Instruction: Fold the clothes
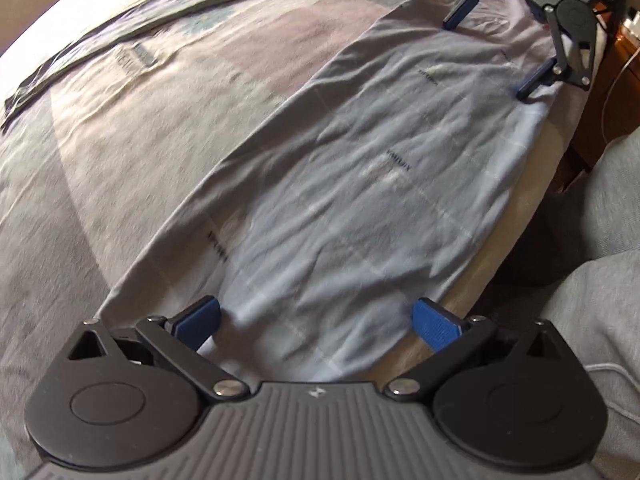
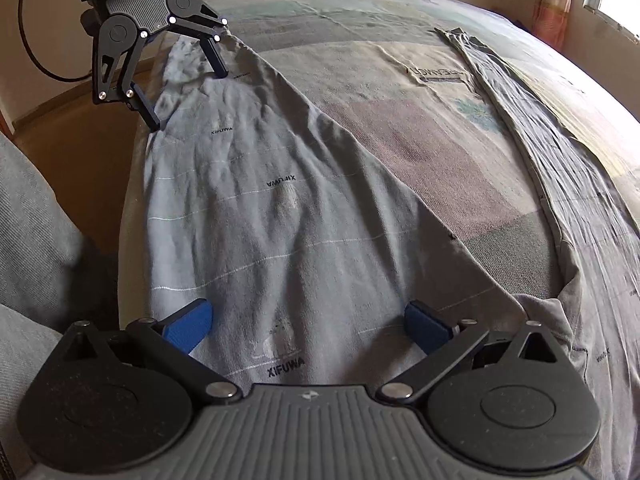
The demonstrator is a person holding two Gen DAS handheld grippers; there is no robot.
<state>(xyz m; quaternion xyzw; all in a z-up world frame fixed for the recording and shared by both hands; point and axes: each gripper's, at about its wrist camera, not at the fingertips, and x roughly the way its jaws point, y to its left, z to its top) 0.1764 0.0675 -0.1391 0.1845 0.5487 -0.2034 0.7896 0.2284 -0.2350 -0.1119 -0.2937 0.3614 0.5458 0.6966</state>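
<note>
Left gripper (image 1: 316, 320): fingers spread wide, hovering over one end of the pale blue garment (image 1: 360, 184), nothing pinched; cloth directly under and ahead of it, stretched long across the bed (image 1: 120, 184). Right gripper (image 2: 308, 324): likewise spread, empty, poised over the opposite end, facing the left one along the cloth. Could fit either lining up a fold or just having laid one flat. Any grasp calls for both ends pinched evenly. Beyond the right gripper, a second garment (image 2: 568, 152), well apart.
</note>
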